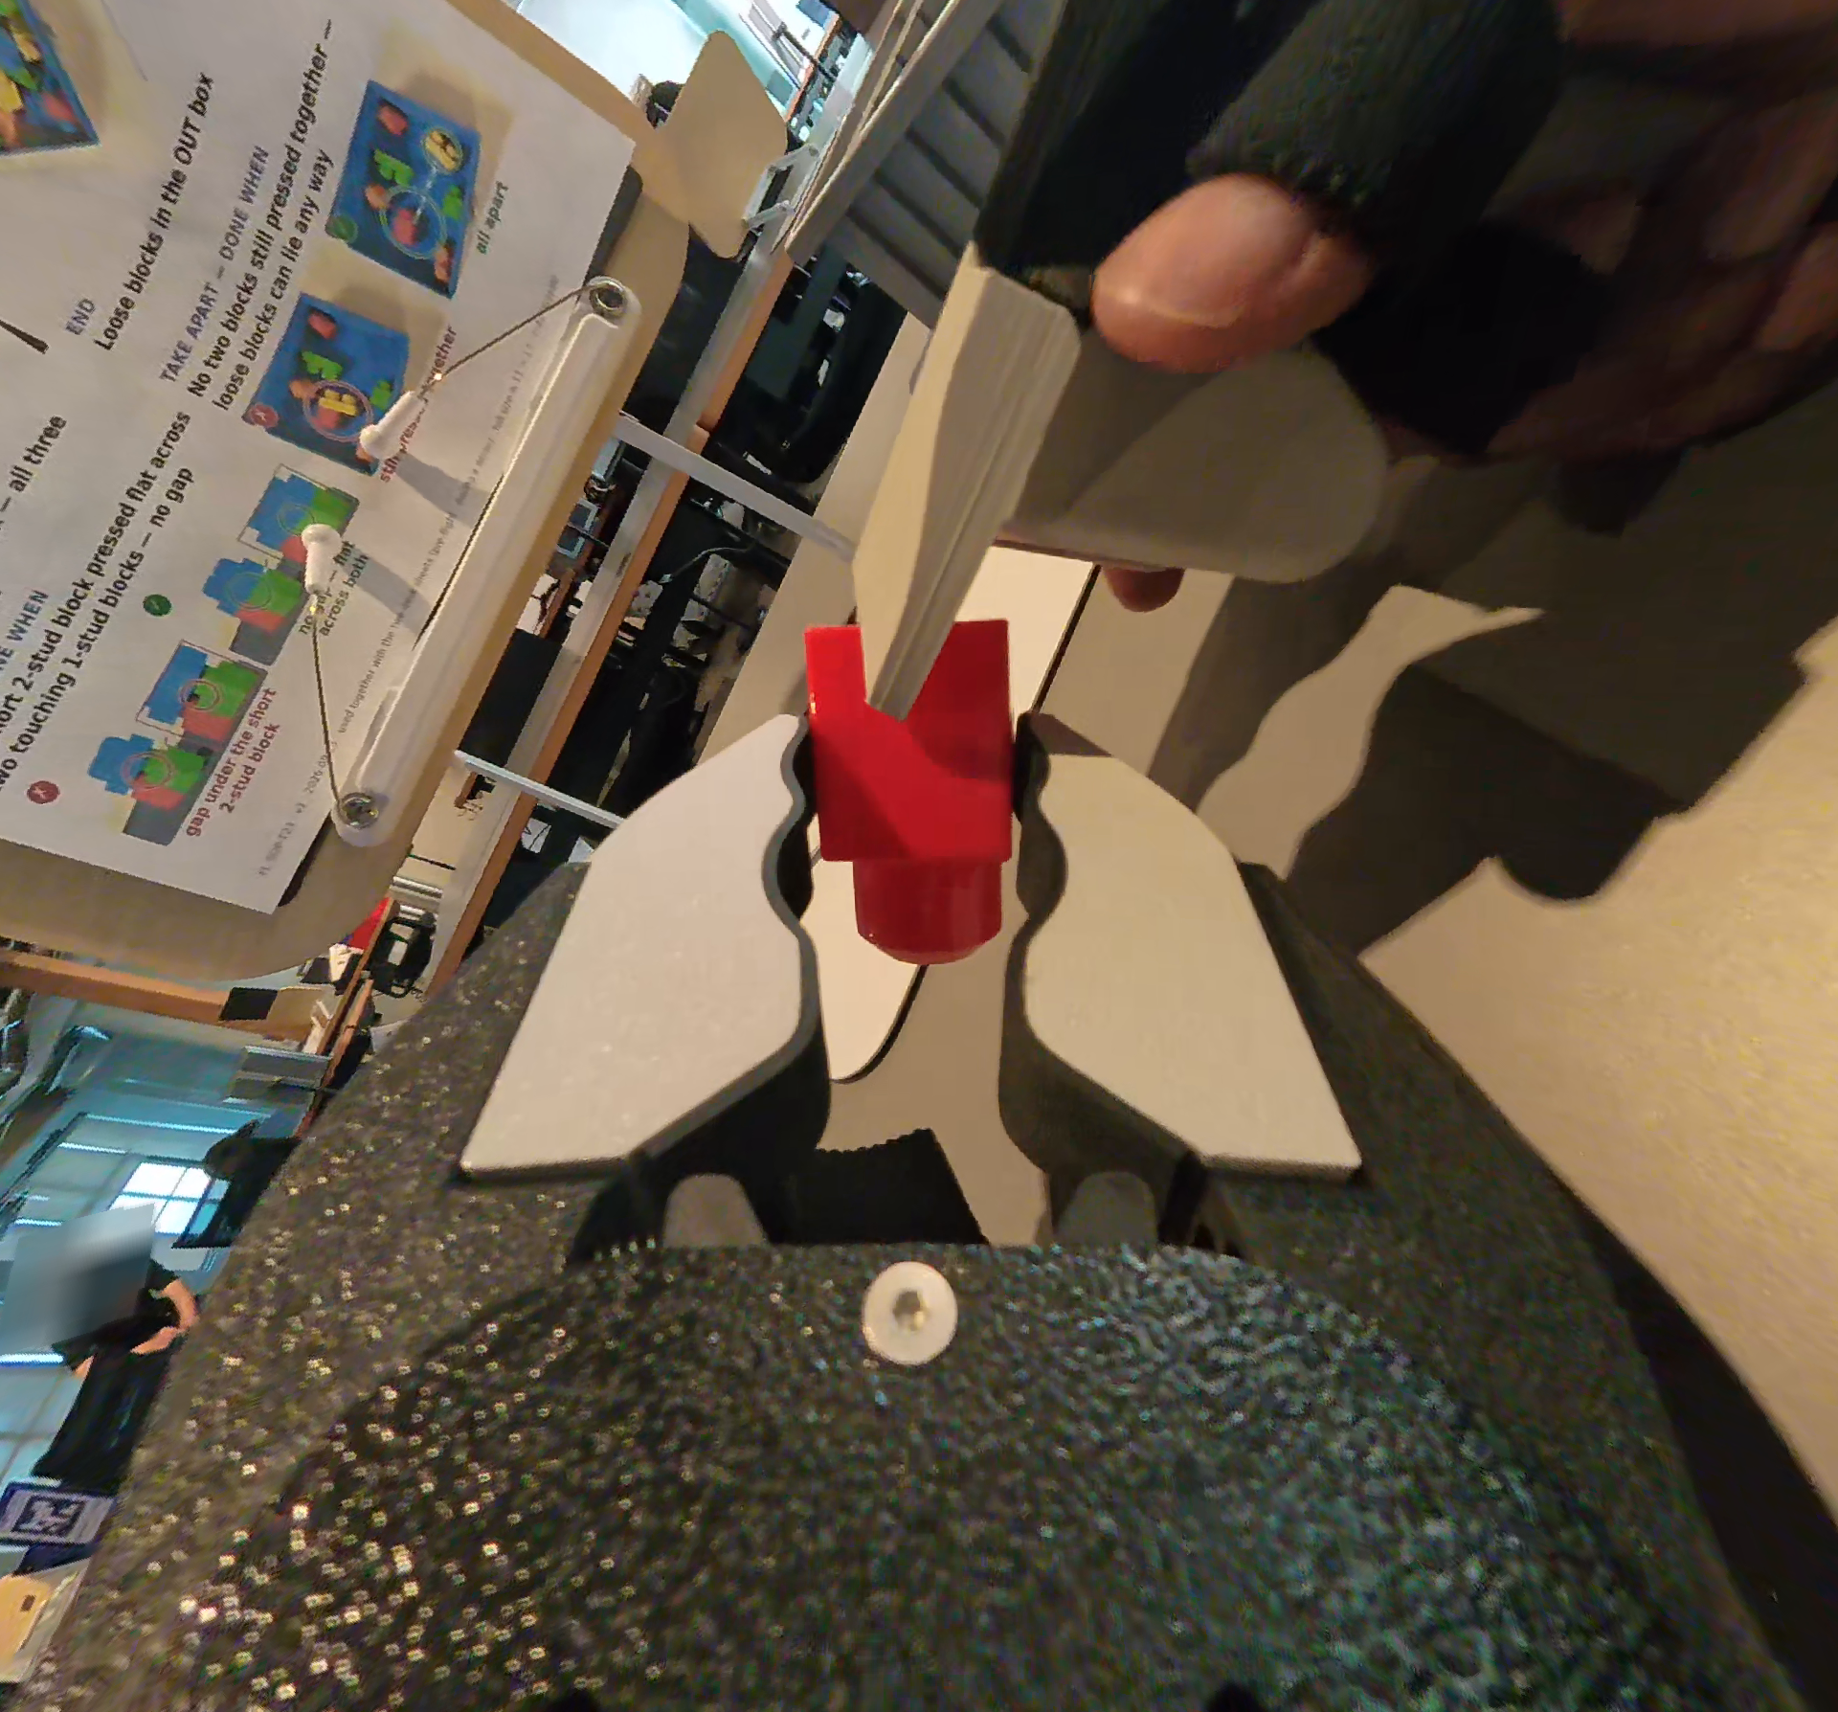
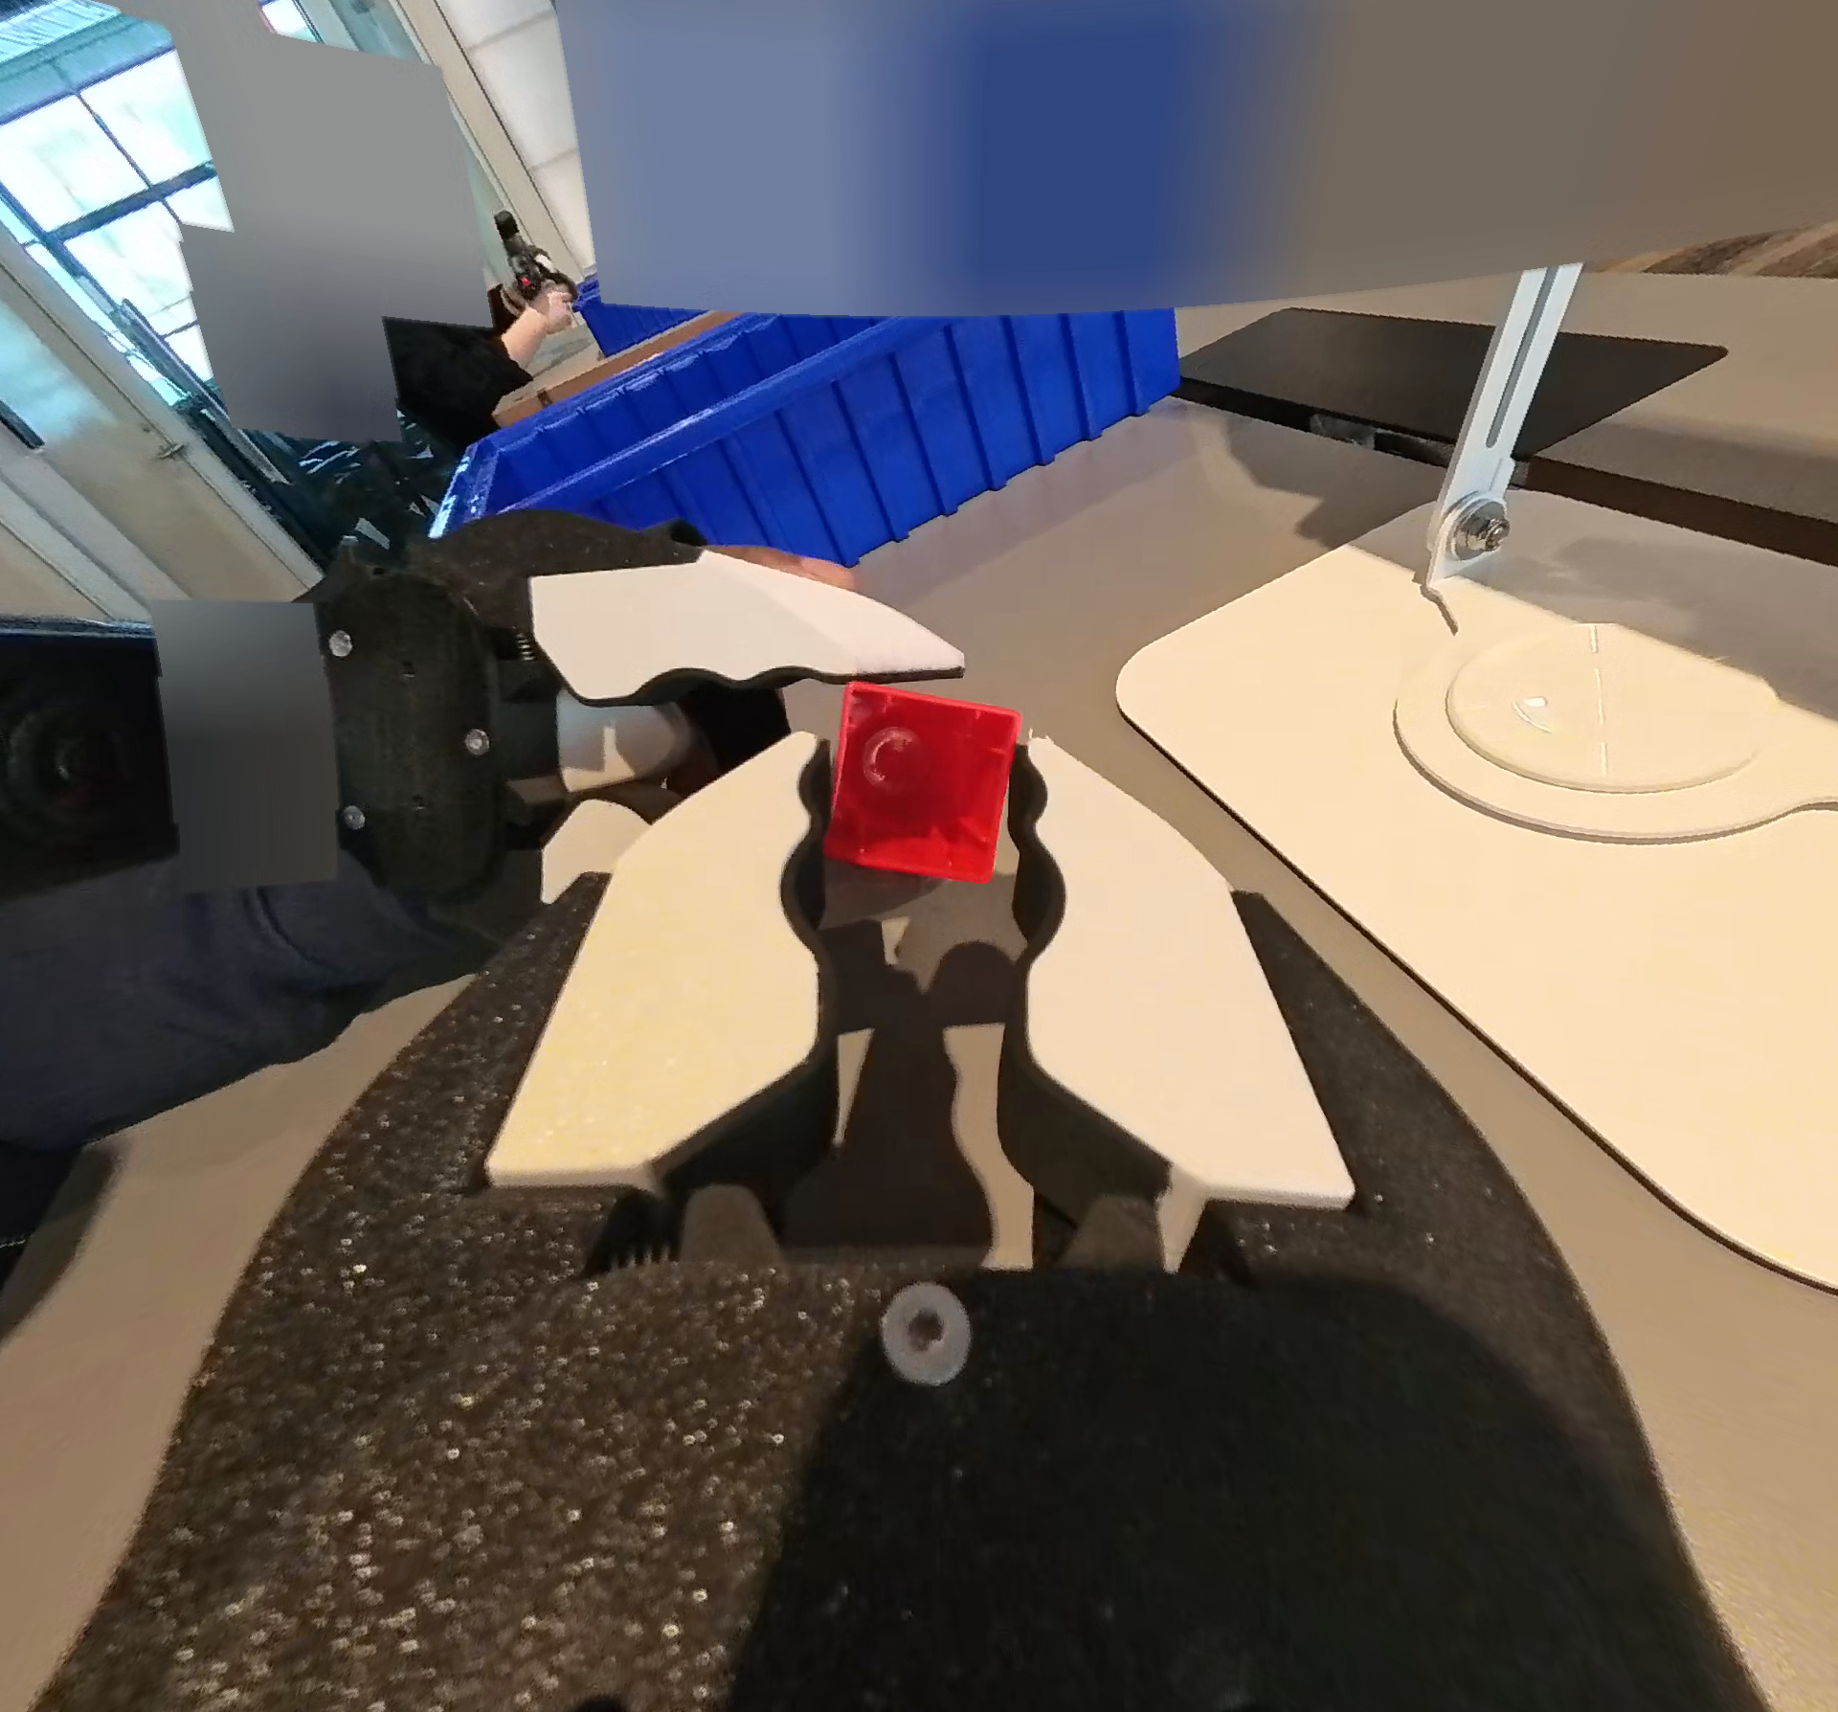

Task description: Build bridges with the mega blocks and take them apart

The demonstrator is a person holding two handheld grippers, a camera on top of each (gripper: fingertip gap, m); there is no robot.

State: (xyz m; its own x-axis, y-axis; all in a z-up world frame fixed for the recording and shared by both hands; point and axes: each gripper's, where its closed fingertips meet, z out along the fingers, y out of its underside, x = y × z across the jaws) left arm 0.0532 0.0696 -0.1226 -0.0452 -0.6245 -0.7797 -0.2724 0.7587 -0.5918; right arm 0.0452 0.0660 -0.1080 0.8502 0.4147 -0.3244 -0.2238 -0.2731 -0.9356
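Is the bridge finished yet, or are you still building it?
No bridge shows in either view, whole or half-built. In hand is one small red plastic one-stud block: the left gripper pinches it between its fingers, and the right gripper has its fingers closed on it too. Nothing is joined to it. What lies inside the blue plastic bins is hidden, so I can't tell how much is left.

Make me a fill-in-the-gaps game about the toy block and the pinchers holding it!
1. The block pinched by the left gripper is coloured ___.
2. That block has ___ round bump sticking out of it.
3. The big plastic bins on the table are coloured ___.

Missing words: red; one; blue.
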